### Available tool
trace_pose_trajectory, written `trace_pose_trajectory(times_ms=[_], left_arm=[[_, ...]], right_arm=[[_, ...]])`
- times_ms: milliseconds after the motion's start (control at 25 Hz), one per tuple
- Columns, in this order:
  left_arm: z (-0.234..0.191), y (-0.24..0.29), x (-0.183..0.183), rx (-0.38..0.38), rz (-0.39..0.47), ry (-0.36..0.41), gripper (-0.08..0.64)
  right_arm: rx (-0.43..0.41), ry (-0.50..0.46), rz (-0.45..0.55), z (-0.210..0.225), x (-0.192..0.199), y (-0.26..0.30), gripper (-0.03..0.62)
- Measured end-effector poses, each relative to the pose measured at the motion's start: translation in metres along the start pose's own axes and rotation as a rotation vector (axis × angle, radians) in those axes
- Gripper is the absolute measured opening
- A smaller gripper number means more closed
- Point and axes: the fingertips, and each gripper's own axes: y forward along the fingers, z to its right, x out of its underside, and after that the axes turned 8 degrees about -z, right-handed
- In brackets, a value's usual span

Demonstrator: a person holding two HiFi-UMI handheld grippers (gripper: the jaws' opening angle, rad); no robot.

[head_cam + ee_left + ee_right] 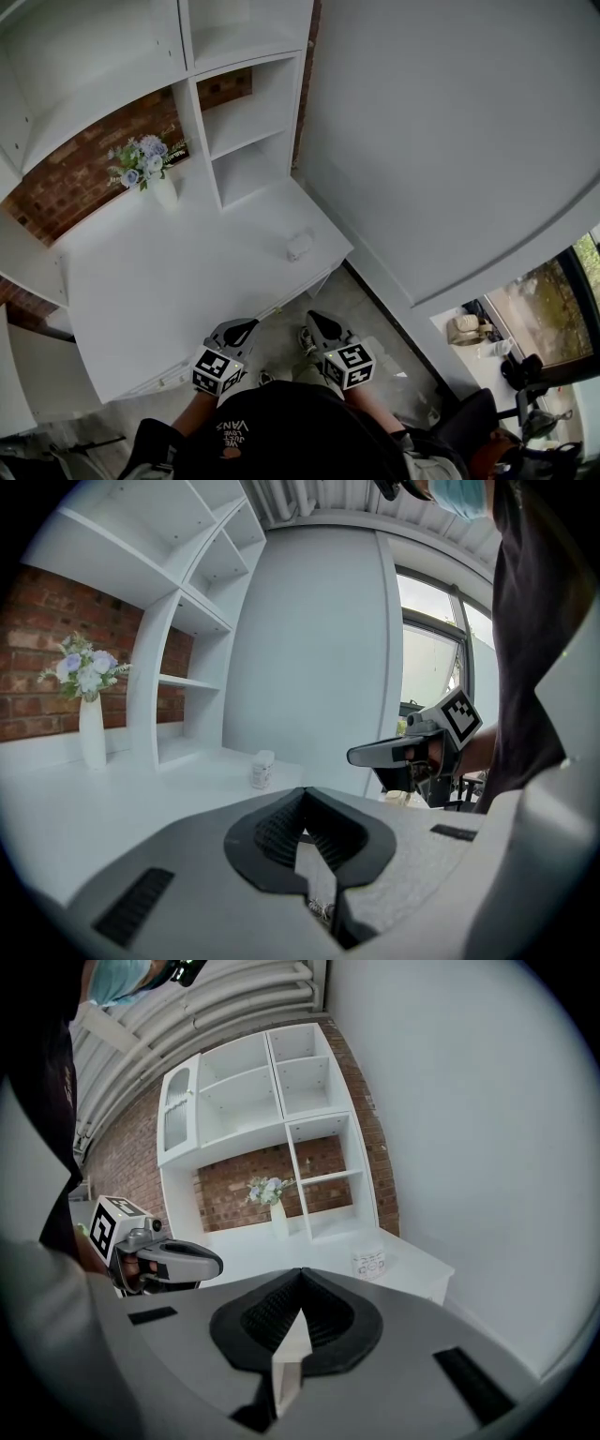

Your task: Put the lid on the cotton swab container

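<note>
Head view: left gripper (247,328) & right gripper (314,322) both shut, empty, short of white desk (169,272); cotton swab container (300,245) at 12 o'clock. Best open jaws before reaching.

The cotton swab container (300,246) is small, whitish and cylindrical. It stands upright on the white desk (169,281), near the right edge.

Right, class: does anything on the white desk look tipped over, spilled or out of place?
Nothing stands out. The vase of flowers and the small container both stand upright on the desk; no spill shows.
</note>
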Motion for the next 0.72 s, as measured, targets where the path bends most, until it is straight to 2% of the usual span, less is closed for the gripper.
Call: trace_pose_trajectory(times_ms=[720], left_arm=[[-0.009, 0.012, -0.005, 0.009, -0.005, -0.007, 0.006]], right_arm=[[0.006, -0.013, -0.007, 0.008, -0.005, 0.011, 0.000]])
